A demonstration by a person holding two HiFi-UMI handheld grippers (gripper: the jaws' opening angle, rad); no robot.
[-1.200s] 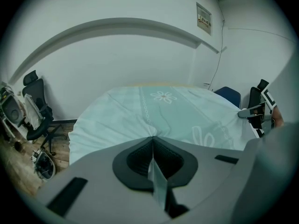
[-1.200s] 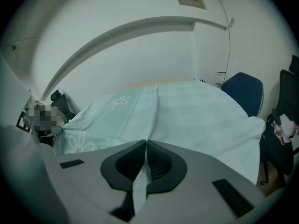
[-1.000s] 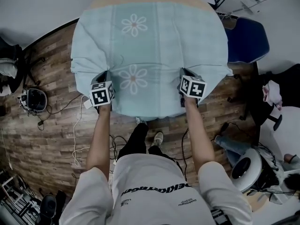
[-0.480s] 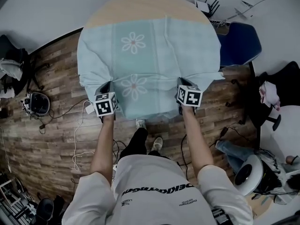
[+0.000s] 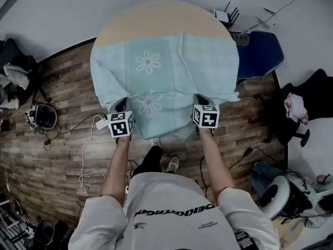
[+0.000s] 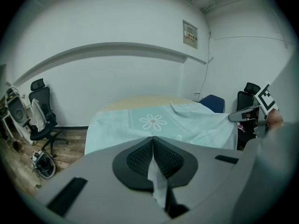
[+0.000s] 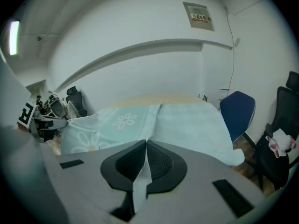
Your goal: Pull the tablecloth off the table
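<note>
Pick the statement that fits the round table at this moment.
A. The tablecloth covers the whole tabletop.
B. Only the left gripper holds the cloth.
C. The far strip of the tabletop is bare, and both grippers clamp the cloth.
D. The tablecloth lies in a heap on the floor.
C: in the head view the far strip of the table shows bare wood beyond the tablecloth, and the left gripper and right gripper each pinch cloth between shut jaws.

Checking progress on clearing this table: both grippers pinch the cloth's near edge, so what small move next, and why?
Probably pull the left gripper and right gripper back together: both are shut on the tablecloth, which covers most of the table, only its far strip bare.
</note>
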